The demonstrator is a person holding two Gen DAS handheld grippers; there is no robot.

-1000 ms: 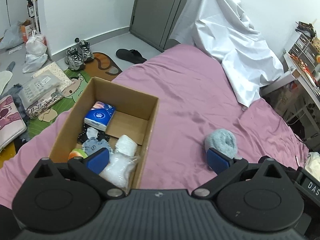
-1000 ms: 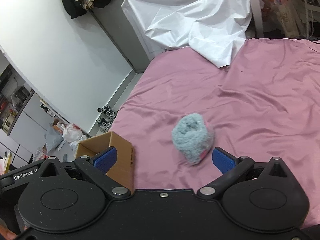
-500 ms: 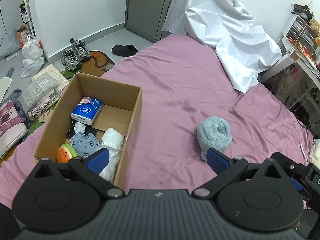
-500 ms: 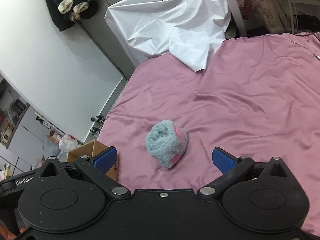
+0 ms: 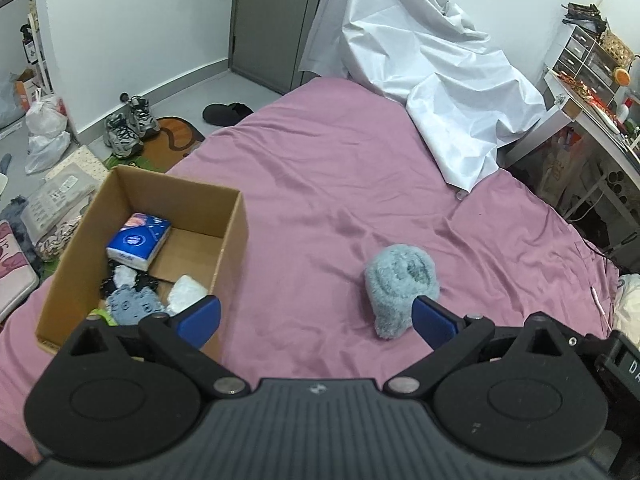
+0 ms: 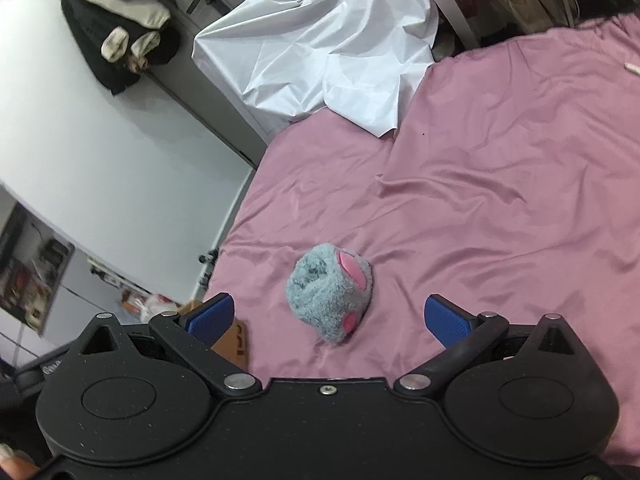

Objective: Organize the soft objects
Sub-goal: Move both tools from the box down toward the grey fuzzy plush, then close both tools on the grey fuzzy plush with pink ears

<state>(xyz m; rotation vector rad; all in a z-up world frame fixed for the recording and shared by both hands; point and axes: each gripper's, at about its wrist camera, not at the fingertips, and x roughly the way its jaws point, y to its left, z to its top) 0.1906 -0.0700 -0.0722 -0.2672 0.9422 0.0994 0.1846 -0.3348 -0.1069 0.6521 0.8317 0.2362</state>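
A fluffy grey-blue rolled sock bundle (image 5: 400, 286) with pink patches lies on the pink bedsheet (image 5: 340, 184); it also shows in the right wrist view (image 6: 330, 292). A cardboard box (image 5: 232, 248) on the bed's left side holds a blue tissue pack (image 5: 138, 242), a white soft item (image 5: 186, 292) and grey and dark soft items. My left gripper (image 5: 316, 318) is open and empty, between box and bundle. My right gripper (image 6: 328, 318) is open and empty, with the bundle just ahead between its fingers. A box corner (image 6: 232, 340) shows behind its left finger.
A white sheet (image 5: 420, 80) drapes over something at the bed's far end. Shoes (image 5: 128, 128), bags and packages lie on the floor to the left. A cluttered desk (image 5: 592, 92) stands at the right. Clothes hang on a door (image 6: 120, 40).
Both grippers have shifted right and drawn back from the box. The bundle now sits centred ahead of the right gripper, its pink patches in view. Both grippers stay open.
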